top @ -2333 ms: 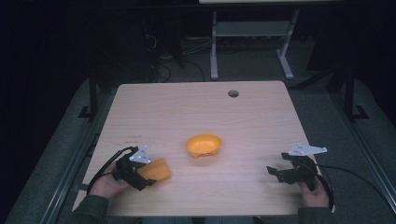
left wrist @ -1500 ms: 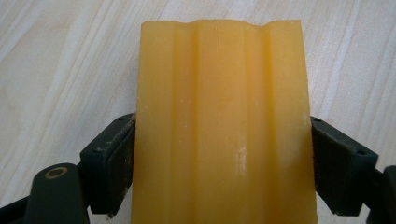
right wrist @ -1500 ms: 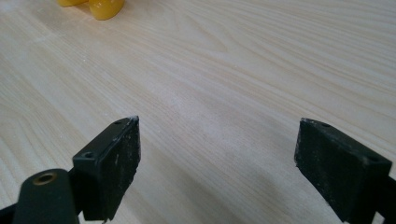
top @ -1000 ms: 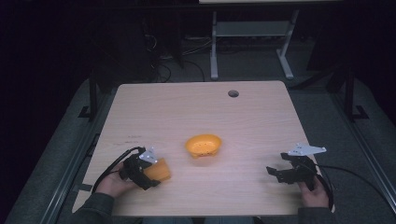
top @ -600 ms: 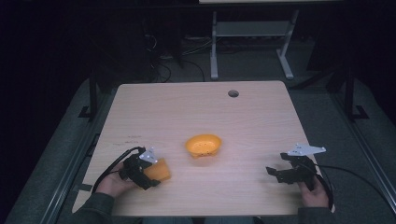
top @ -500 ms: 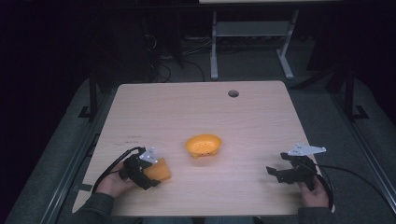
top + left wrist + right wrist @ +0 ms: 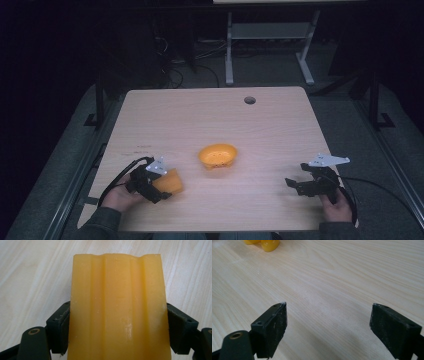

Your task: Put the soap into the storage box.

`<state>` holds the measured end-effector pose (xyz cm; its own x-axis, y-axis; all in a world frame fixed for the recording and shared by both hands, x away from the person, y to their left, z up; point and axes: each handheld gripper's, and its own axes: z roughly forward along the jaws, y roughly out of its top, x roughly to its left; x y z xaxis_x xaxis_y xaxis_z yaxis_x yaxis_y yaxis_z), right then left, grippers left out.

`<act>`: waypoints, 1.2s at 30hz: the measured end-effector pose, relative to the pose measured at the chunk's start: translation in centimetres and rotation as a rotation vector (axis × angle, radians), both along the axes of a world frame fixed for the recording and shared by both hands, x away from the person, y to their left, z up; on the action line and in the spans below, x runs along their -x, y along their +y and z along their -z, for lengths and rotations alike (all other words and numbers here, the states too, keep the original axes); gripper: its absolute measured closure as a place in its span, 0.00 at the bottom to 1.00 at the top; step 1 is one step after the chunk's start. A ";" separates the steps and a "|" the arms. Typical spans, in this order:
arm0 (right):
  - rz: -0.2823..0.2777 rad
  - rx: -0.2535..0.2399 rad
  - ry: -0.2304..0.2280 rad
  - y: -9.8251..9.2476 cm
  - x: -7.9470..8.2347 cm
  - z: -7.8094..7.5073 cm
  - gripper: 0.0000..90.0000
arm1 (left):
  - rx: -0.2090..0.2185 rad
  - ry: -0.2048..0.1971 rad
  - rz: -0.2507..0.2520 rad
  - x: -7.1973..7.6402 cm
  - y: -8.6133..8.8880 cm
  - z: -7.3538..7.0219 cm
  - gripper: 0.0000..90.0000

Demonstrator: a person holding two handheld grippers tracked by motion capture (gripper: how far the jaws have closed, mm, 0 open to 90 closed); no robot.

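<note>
An orange ridged block [image 7: 117, 312] sits clamped between the two black jaws of my left gripper [image 7: 117, 332], which is shut on it. From above, that block [image 7: 169, 182] and the left gripper [image 7: 155, 187] lie near the table's front left. An orange bowl [image 7: 218, 155] rests at the table's middle, and its edge [image 7: 265, 243] peeks in at the top left of the right gripper view. My right gripper [image 7: 294, 184] hovers near the front right, open, with bare wood between its jaws [image 7: 329, 327].
The light wooden table [image 7: 210, 120] has a round cable hole [image 7: 249, 100] near its far edge. Cables trail from both grippers off the front corners. A metal stand [image 7: 270, 35] is on the dark floor beyond the table.
My left gripper with the orange block has shifted slightly toward the table's middle. The right gripper and the bowl have stayed where they were.
</note>
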<state>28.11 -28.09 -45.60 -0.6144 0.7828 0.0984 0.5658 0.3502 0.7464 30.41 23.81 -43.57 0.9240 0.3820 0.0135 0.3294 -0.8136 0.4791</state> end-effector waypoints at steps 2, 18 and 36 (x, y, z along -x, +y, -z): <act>0.000 -0.001 -0.001 0.1 0.0 0.0 0.15 | -0.003 -0.006 0.001 0.0 0.0 -0.2 0.23; 0.005 -0.015 -0.008 -0.2 0.4 0.0 0.16 | -0.004 -0.037 0.040 -0.4 -1.4 -3.0 0.23; 0.003 -0.024 -0.009 -0.2 0.5 -0.1 0.15 | -0.002 -0.036 0.075 -2.2 -3.3 -4.5 0.23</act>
